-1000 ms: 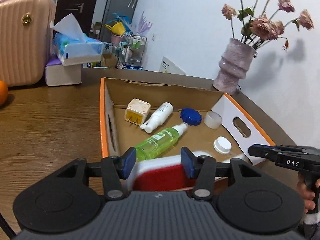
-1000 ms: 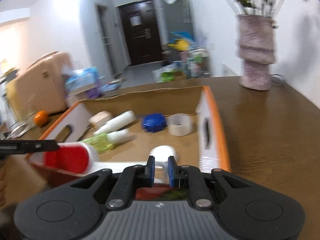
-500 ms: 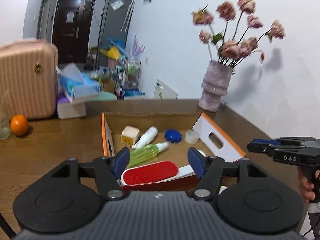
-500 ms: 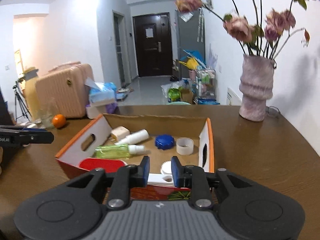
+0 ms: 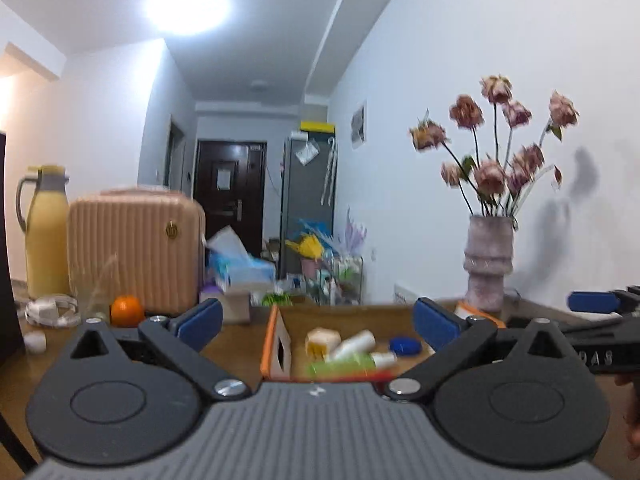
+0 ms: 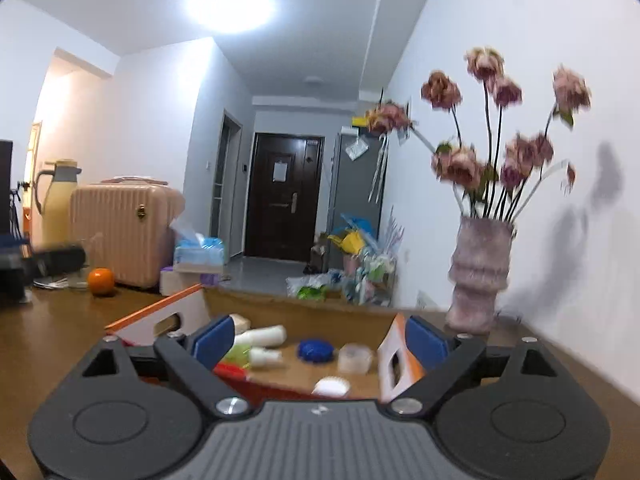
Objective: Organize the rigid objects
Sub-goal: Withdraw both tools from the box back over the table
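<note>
The cardboard box (image 5: 276, 344) sits on the wooden table (image 5: 236, 344), and everything else is placed from it. Both grippers hang on the near side of the box, apart from it. The left gripper (image 5: 316, 322) has just been opening; its jaws stand wide with nothing between the pads. The right gripper (image 6: 318, 338) has likewise just spread its jaws and grips nothing.

Inside the box, both views show the white bottle (image 5: 354, 344), the green bottle (image 5: 340, 362), the blue cap (image 5: 405, 346) and the red brush (image 6: 230, 370) at the near wall. Only the left view shows the small yellow block (image 5: 322, 340) clearly; only the right view shows the clear cup (image 6: 354, 358) and the white lid (image 6: 330, 386).

Left of the box lie an orange (image 5: 127, 310) and a suitcase (image 5: 134, 248); to its right stands a vase (image 5: 489, 262).
</note>
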`<state>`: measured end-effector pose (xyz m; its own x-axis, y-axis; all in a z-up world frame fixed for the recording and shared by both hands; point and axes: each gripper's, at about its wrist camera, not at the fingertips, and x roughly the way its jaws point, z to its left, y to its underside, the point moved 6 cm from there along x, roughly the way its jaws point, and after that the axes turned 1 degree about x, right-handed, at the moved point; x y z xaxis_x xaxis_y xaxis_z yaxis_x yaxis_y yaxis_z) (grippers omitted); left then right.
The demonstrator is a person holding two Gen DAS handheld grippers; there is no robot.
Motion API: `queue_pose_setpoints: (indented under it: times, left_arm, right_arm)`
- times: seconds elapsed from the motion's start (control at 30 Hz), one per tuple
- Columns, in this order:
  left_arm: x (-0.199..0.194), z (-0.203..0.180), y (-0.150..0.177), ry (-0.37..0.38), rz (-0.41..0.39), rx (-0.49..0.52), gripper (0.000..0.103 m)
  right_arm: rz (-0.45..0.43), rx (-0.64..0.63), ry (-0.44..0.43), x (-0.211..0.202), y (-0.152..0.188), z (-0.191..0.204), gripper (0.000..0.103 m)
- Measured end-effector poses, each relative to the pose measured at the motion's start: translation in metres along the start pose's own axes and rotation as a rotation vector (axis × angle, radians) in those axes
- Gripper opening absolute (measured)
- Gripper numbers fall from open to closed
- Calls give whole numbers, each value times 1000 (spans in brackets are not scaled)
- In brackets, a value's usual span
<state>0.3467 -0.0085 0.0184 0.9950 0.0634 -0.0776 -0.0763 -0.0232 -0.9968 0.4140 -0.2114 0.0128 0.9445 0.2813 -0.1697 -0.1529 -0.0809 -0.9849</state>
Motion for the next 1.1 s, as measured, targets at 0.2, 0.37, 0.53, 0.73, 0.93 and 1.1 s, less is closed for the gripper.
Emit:
queue_pose_setpoints:
  times: [0.2,0.37,0.53,0.73,0.93,1.1]
  left_arm:
    - [-22,2,1,1,5,-11,103]
    - [-50,5,-7,5,-12,-4,103]
    - [-81,3,-2,2,45,15,103]
    - [-129,-2,14,-39,148,34,103]
    - [-178,-10,15,12,100,5,103]
    - [-194,-13,30,41,151,8,103]
  right_arm:
    - [3,-6,3,-19,0,12,93]
    - [-18,31,13,-41,-3,12,95]
    - [-36,49,30,-77,1,13,100]
    - [-25,9,59,-130,16,18,103]
    - [28,48,45,-173,28,17,103]
    - [71,39,45,-203,42,23,103]
